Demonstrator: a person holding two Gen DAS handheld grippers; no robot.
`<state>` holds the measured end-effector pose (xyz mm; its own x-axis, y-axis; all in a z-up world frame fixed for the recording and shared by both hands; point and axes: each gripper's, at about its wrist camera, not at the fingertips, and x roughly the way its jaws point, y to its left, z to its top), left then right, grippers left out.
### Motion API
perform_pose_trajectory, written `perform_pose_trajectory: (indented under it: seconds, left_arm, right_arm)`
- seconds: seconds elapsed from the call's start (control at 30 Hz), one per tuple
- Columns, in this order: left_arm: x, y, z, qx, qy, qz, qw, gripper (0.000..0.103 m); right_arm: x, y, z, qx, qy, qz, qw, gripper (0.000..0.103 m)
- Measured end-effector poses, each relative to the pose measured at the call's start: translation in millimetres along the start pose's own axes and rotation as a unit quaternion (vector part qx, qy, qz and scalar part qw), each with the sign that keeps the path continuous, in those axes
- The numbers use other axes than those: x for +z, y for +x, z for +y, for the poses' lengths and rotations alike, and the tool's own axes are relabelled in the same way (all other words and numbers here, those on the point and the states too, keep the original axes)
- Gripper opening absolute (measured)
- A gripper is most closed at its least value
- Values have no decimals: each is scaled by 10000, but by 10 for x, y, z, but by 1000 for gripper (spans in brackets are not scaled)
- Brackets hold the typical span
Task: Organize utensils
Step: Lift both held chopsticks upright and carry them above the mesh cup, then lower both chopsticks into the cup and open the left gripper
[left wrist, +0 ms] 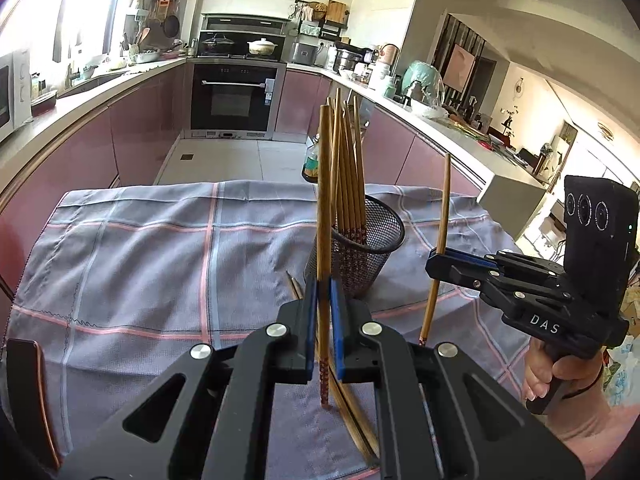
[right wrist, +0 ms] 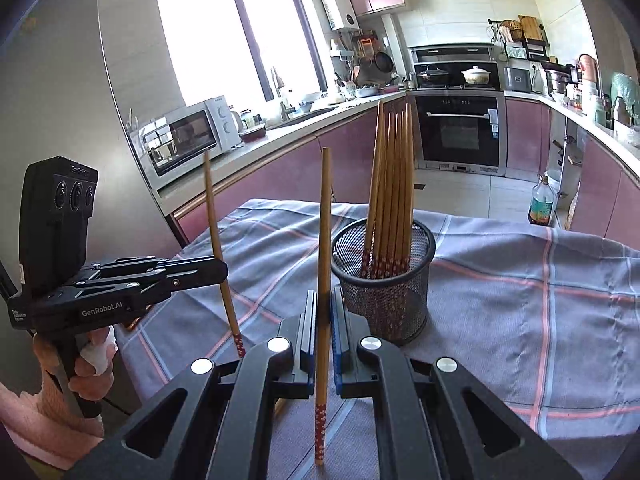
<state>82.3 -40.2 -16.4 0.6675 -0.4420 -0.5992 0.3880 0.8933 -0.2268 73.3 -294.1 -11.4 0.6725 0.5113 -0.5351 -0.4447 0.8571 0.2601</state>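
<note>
A black mesh cup stands on the checked cloth with several wooden chopsticks upright in it. In front of the cup, my left gripper is shut on one chopstick, held nearly upright with its red patterned end down. To the right of the cup, my right gripper is shut on another chopstick, also upright and clear of the cloth. A few loose chopsticks lie on the cloth under the left gripper.
The blue and pink checked cloth covers the table, whose far edge drops to the kitchen floor. An oil bottle stands on the floor. Pink cabinets, a microwave and an oven ring the room. A dark object lies at the table's left edge.
</note>
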Motion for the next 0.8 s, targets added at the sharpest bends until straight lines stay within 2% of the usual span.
perform_pose_trajectory:
  seconds: [0.8]
  left_arm:
    - [578,-261,-179,-302,133,-732,9968,7]
  right_arm:
    - [518,-327,-66,-207,-312,-797,9961,5]
